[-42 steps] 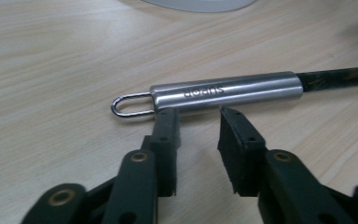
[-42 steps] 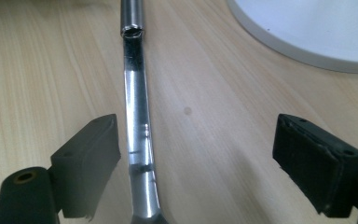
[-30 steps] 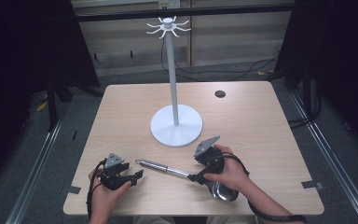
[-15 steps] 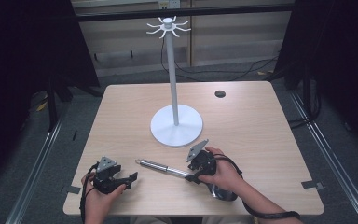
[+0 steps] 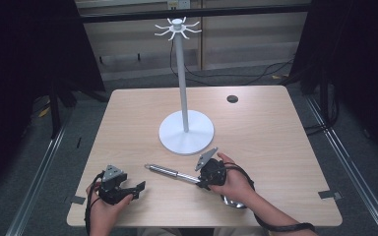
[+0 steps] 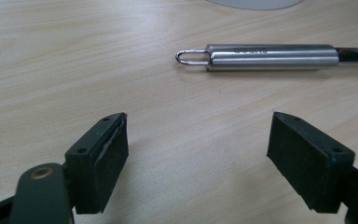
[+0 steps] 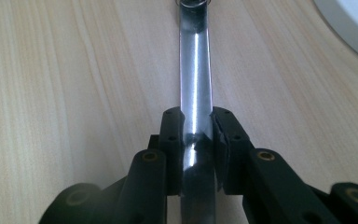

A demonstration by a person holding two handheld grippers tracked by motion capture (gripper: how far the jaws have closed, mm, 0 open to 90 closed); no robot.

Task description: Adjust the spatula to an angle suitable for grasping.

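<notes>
Near edge of the bench (image 5: 128,113): left hand-held gripper (image 5: 139,187) sits low at the front left, held in the person's left hand (image 5: 104,206), jaws pointing toward the middle. Jaws spread wide and have just been opening further; nothing between them. In the left gripper view the left hand-held gripper (image 6: 196,158) shows bare wood between its pads, and the metal utensil handle (image 6: 270,57) lies flat ahead of it, well clear, with the wire hanging loop (image 6: 192,57) at the left end.

Right hand-held gripper (image 5: 200,181) is at front centre-right, in the right hand (image 5: 236,184), grey plate on top. Its jaws have just been closing and now pinch the metal utensil handle (image 5: 170,172) at the neck end. Right gripper view: right hand-held gripper (image 7: 198,135) pads pressed on both sides of the shiny handle (image 7: 196,70), which runs straight away from the jaws along the wood. Utensil's rounded metal head (image 5: 232,201) pokes out under the right hand, mostly hidden.

Handle lies on the bench, pointing left toward the left gripper, just in front of the stand.

Mid bench: white hook stand (image 5: 185,98), round base (image 5: 186,132), upright pole, hooks on top. Base edge in right gripper view (image 7: 349,23).

Far right: small dark round mark (image 5: 232,99) on the bench.
</notes>
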